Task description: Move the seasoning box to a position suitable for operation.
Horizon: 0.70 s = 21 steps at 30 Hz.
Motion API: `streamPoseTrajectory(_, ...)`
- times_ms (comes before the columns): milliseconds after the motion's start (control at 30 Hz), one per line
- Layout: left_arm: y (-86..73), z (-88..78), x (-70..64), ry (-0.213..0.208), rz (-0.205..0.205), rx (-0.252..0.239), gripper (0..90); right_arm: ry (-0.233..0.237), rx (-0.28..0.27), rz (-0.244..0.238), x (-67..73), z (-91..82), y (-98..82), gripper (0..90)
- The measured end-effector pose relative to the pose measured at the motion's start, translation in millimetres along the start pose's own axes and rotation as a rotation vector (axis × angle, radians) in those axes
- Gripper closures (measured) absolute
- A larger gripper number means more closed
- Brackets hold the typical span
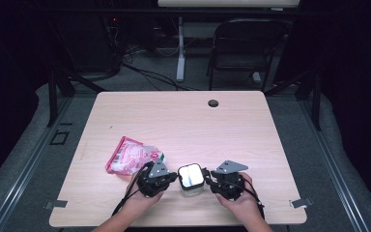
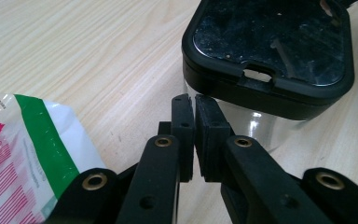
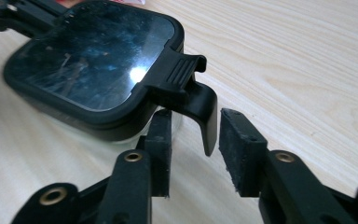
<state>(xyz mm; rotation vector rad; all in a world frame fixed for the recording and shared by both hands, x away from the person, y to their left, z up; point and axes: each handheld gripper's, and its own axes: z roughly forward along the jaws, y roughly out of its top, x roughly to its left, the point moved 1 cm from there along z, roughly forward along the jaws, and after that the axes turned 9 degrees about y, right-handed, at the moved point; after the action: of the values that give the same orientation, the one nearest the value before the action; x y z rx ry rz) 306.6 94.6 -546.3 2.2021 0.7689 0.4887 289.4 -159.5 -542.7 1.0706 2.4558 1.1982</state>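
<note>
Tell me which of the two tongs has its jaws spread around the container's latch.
The right tongs: its jaws stand apart on either side of the black latch of the container. The left tongs has its jaws pressed together, holding nothing.

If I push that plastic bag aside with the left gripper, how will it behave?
The plastic bag looks thin and crinkled, so it would probably crumple or fold rather than slide as one stiff piece. It lies flat on the table, so rolling seems unlikely. The shut left gripper may slip over its glossy film.
</note>
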Motion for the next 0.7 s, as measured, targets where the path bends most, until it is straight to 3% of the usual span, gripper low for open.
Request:
streamPoseTrajectory(200,1.5,-5.5,5.0,0.003,-0.03,-0.026,80.7,-0.001,-0.035,0.024,-6.6,-16.3,3.6,60.2)
streamPoseTrajectory(300,1.8,-10.1,8.0,-0.001,-0.043,-0.041,76.4,0.01,-0.046,0.059,-10.2,-18.0,5.3,60.0)
streamPoseTrajectory(500,1.6,-16.7,13.7,-0.009,-0.094,-0.063,68.5,-0.001,-0.068,0.037,-13.6,-22.7,10.5,62.2)
streamPoseTrajectory(567,2.2,-19.7,16.7,-0.017,-0.118,-0.065,67.2,0.013,-0.09,0.078,-15.9,-27.6,15.0,67.4)
streamPoseTrajectory(633,3.2,-21.2,17.6,-0.023,-0.134,-0.068,67.7,0.028,-0.081,0.143,-16.3,-31.3,19.0,71.1)
streamPoseTrajectory(667,3.2,-21.2,17.6,-0.023,-0.134,-0.068,68.8,0.028,-0.081,0.143,-16.3,-31.3,19.0,71.1)
streamPoseTrajectory(700,4.0,-22.5,18.3,-0.031,-0.134,-0.061,68.8,0.04,-0.079,0.175,-16.2,-32.2,21.0,72.7)
